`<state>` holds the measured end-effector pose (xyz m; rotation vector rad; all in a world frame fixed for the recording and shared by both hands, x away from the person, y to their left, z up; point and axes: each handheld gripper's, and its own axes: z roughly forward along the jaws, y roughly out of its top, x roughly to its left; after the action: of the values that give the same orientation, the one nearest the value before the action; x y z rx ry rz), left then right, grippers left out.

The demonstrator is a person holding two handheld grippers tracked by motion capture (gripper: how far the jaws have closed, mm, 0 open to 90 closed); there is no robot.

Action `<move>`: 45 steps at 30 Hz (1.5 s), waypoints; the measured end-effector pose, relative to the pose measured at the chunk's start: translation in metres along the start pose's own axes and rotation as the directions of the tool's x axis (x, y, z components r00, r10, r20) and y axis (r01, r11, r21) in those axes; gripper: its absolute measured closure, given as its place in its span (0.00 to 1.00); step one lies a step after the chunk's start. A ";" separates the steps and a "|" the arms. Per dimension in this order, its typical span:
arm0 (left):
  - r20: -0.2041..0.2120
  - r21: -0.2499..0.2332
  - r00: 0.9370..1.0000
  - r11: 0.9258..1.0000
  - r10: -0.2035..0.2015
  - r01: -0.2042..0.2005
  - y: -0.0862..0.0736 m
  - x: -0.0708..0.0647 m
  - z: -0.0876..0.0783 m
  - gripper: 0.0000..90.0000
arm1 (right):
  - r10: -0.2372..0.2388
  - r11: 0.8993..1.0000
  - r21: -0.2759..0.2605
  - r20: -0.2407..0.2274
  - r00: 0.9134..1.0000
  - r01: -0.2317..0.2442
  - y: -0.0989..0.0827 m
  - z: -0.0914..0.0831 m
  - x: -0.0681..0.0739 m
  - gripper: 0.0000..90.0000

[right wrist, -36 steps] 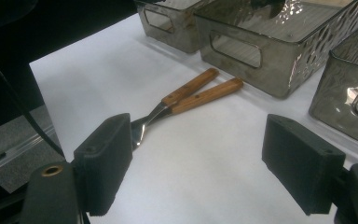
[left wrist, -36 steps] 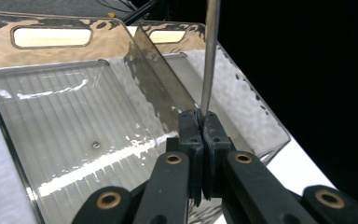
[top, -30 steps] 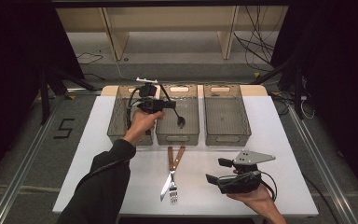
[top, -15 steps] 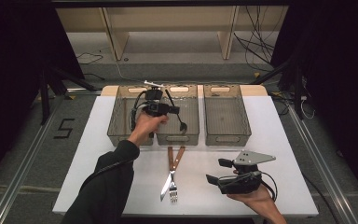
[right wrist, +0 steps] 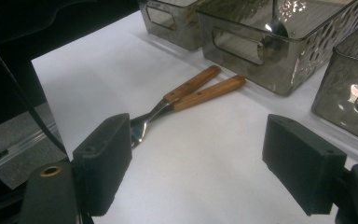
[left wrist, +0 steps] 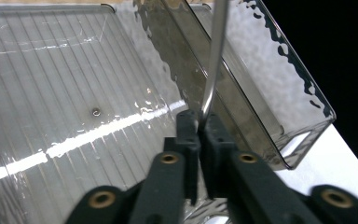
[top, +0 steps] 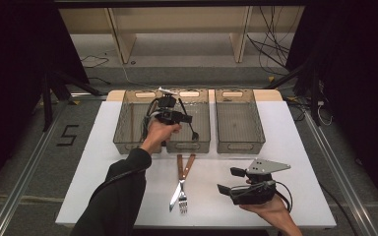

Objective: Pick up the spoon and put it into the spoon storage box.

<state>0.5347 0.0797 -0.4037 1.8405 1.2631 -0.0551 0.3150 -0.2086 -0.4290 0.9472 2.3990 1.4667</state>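
My left gripper (top: 186,118) hangs over the middle grey bin (top: 203,145), closed on the thin metal handle of a spoon (top: 195,132). The spoon's bowl dips down inside that bin. In the left gripper view the handle (left wrist: 213,56) rises from between the nearly closed jaws (left wrist: 199,126), which have just been opening slightly with the handle still between them. My right gripper (top: 229,180) rests low over the table's front right, open and holding nothing (right wrist: 196,154). A wooden-handled fork (top: 182,202) and knife (top: 173,199) lie crossed on the white table, left of the right gripper.
Three clear grey bins stand in a row at the back: left bin (top: 128,123), middle, right bin (top: 238,142). In the right gripper view the wooden handles (right wrist: 200,88) lie just before the middle bin's front wall (right wrist: 261,56). White table (top: 103,187) ends at a dark floor.
My left hand has sunk and shifted slightly right, lowering the spoon's bowl into the middle bin. The right gripper, fork and knife have stayed put.
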 end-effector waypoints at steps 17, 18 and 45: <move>-0.174 0.057 0.984 0.998 0.049 -0.040 0.009 -0.013 0.008 0.18 | -0.001 1.000 0.002 -0.013 1.000 0.001 0.000 0.000 0.000 0.28; -0.181 0.060 0.982 0.997 0.053 -0.043 0.010 -0.013 0.008 0.18 | -0.001 1.000 0.002 -0.013 1.000 0.001 0.000 0.000 0.000 0.28; -0.074 -0.072 0.993 0.992 0.097 -0.102 -0.030 -0.031 -0.073 0.18 | 0.023 1.000 0.014 0.033 0.999 -0.023 -0.002 0.002 0.001 0.29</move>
<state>0.4659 0.1090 -0.3624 1.8515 1.2027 0.1112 0.3145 -0.2075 -0.4314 0.9974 2.3872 1.4320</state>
